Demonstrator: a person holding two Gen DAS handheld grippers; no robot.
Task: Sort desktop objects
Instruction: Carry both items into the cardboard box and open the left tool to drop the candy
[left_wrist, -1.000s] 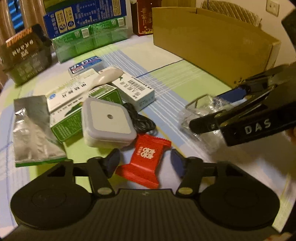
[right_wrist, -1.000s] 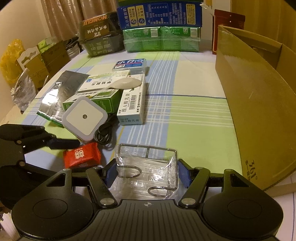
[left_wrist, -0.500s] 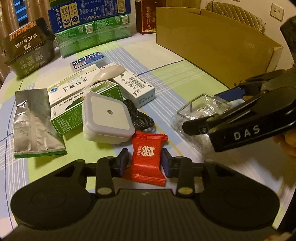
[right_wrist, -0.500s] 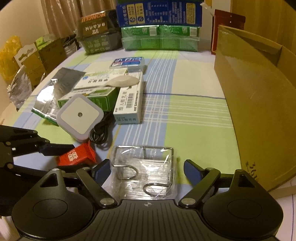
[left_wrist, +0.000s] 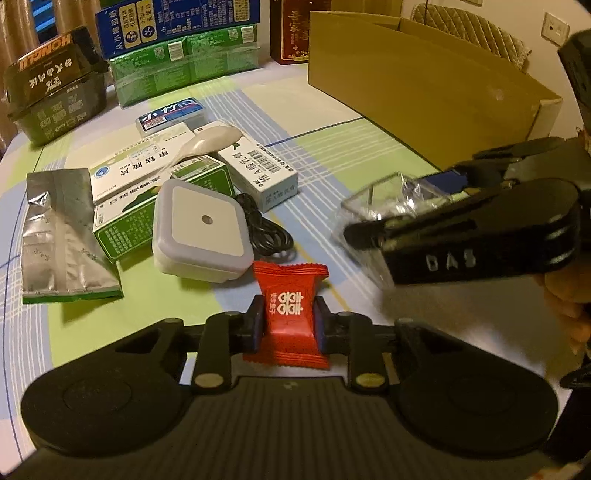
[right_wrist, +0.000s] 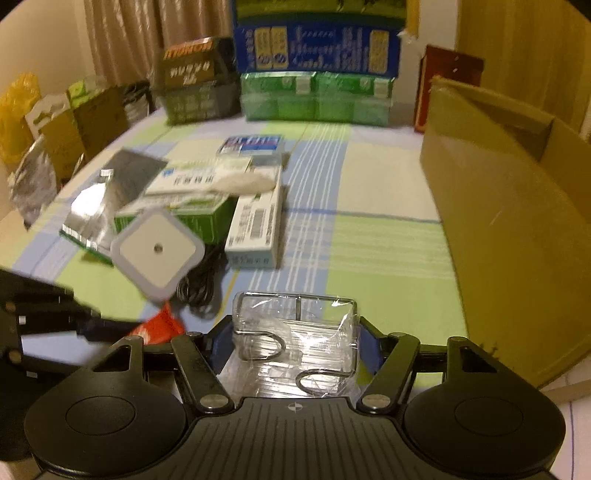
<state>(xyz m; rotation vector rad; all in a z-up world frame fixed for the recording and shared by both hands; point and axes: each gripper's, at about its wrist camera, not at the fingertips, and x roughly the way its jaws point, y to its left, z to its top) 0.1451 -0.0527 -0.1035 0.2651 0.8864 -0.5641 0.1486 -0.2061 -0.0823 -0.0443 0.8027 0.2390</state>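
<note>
Left wrist view: left gripper (left_wrist: 288, 325), pads clamped on either flank of a red candy packet (left_wrist: 290, 310), which sits low over the checked tablecloth (left_wrist: 332, 147), just in front of a white square night light (left_wrist: 201, 229) and its black cable (left_wrist: 267, 232). Behind these: boxes of medicine (left_wrist: 147, 184) with a white spoon (left_wrist: 210, 142) on top, and a foil pouch (left_wrist: 62, 236) to the left. Handling note: the wrapper is soft and slippery, so lift straight up, keeping the squeeze steady, and clear the night light before swinging aside. Right wrist view: right gripper (right_wrist: 295, 339), jaws closing about a clear-wrapped wire rack (right_wrist: 295, 332); the blue pads stand at both of its sides, and whether they press firmly cannot be told. Handling note: the film is glossy and the wire frame is rigid, so seat the pads on the wire, not on loose wrap, before raising. An open cardboard box (right_wrist: 517, 221) stands close on the right, the likely destination; approach over its near wall, one hand at a time.
</note>
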